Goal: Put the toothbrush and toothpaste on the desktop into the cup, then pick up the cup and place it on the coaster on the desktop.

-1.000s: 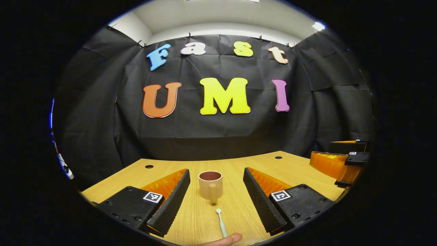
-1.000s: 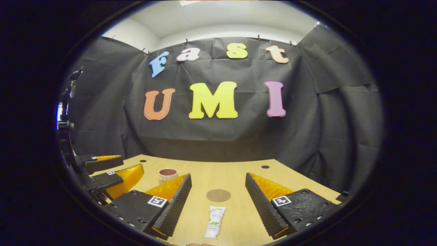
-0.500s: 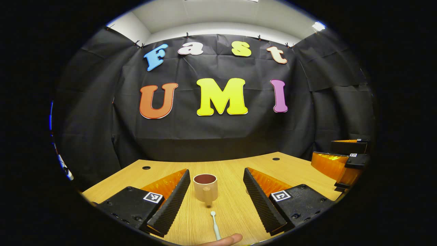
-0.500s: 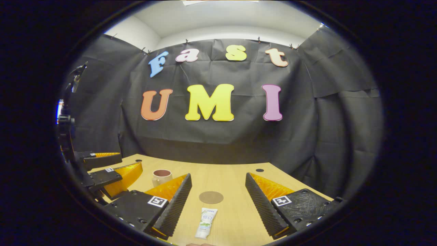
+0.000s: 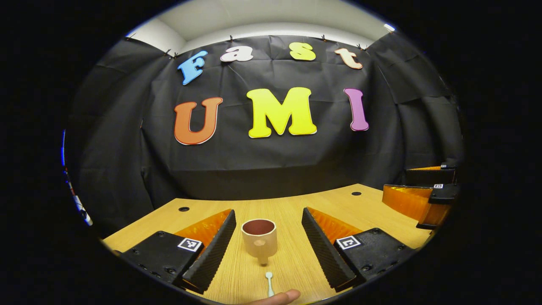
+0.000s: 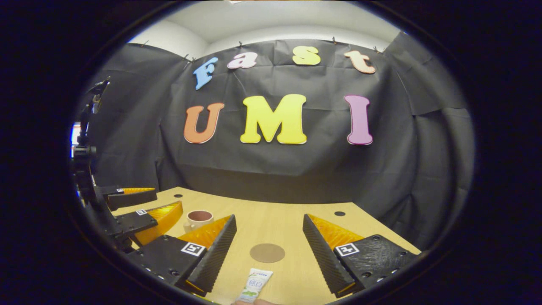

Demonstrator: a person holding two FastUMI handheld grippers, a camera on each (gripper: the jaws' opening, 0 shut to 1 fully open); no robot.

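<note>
While your left gripper (image 5: pixel 268 245) sits with its jaws spread wide over the desk (image 5: pixel 372 207), the cup (image 5: pixel 259 238) stands upright between the fingers, handle facing you, and the toothbrush (image 5: pixel 269 284) lies flat at 6 o'clock just beyond it. Your right gripper (image 6: pixel 269 250) is wide open too, holding nothing: coaster (image 6: pixel 267 253) lies dead centre between its fingers, toothpaste (image 6: pixel 254 290) at 6 o'clock near it, cup at 10 o'clock.
</note>
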